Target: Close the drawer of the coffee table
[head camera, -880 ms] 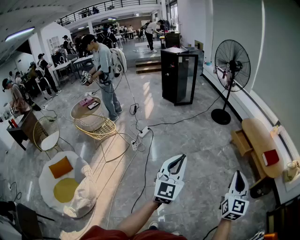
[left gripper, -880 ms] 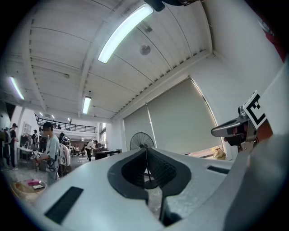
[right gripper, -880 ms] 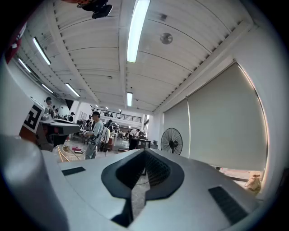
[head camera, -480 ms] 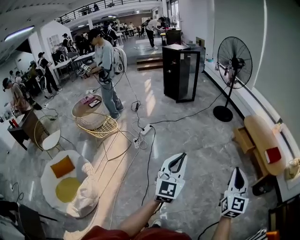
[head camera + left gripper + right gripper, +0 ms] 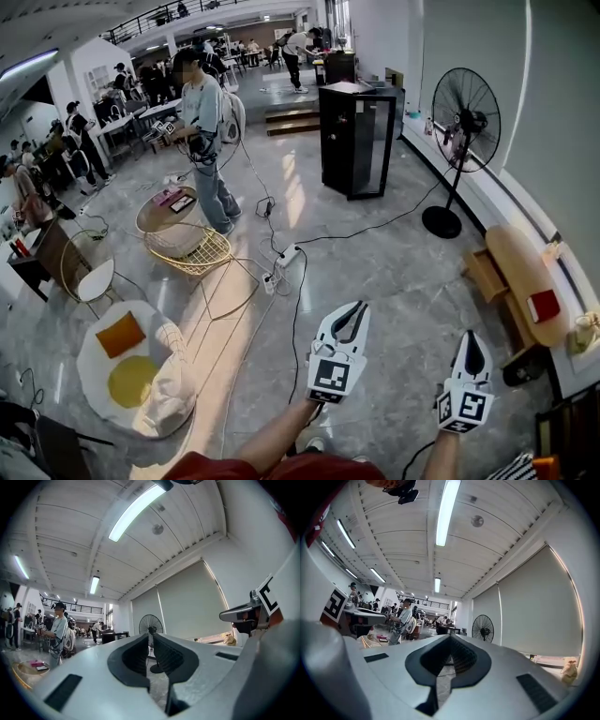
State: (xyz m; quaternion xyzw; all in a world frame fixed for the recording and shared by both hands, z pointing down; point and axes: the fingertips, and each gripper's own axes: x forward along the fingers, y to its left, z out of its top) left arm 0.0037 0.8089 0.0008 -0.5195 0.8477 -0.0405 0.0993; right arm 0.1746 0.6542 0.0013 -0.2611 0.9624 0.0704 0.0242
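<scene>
Left tongs [image 5: 358, 308] and right tongs [image 5: 469, 336] both pressed together with nothing between, held level above the grey polished floor [image 5: 394, 272]. At the right edge of the floor, against the wall and well apart from both tongs: oval light-wood surface [image 5: 520, 270], its shallow wooden drawer [image 5: 486, 278] standing pulled out.

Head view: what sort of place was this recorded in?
Probably a large open-plan office or lab hall: white work desks with people at the back, an upper balcony railing, plus a black pedestal fan and a low oval wooden coffee table.
</scene>
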